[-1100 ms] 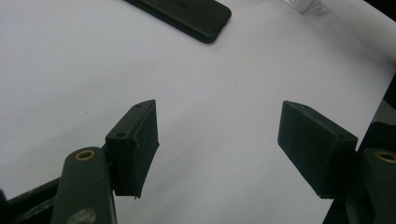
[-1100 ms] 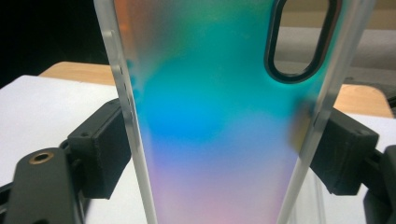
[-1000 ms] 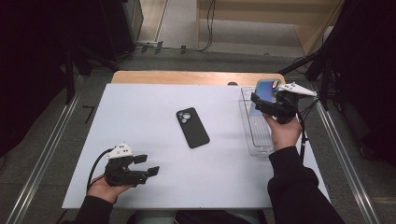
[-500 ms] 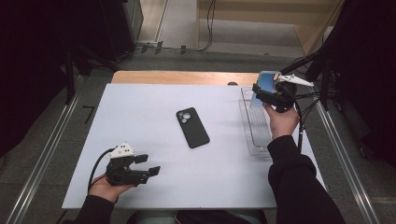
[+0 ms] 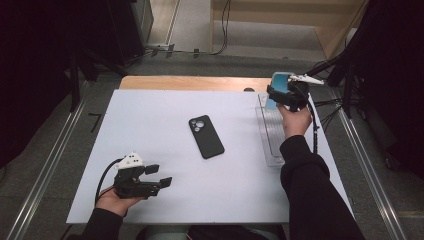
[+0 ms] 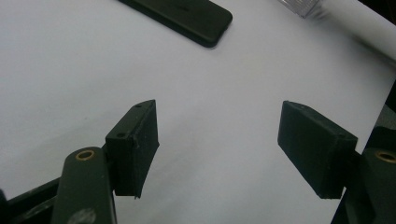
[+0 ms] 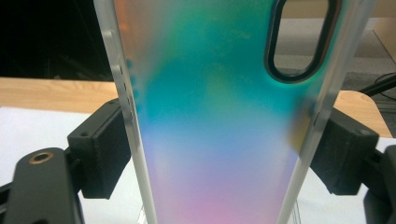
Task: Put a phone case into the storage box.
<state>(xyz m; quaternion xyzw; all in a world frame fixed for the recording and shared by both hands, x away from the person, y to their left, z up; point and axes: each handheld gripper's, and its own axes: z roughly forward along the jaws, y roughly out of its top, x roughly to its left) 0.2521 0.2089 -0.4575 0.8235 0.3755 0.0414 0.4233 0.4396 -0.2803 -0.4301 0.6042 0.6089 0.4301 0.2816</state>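
Note:
A black phone [image 5: 205, 136] lies flat near the middle of the white table [image 5: 150, 115]; its lower end [image 6: 187, 16] shows at the top of the left gripper view. My left gripper [image 5: 162, 181] rests low at the front left, open, with bare table between its pads [image 6: 135, 144]. My right gripper [image 5: 278, 90] is raised at the far right, shut on an iridescent blue-to-pink phone case [image 7: 219, 116] with an oval camera cut-out. The case [image 5: 278, 86] stands above the far end of a clear plastic tray [image 5: 270, 135].
The clear tray runs along the table's right side. A wooden strip [image 5: 190, 83] borders the far edge. Metal rails [image 5: 370, 170] flank both sides of the table. Cables [image 5: 325, 107] trail off at the far right.
My right gripper has carried the phone case away from me, toward the table's far right corner. The left gripper has stayed where it was.

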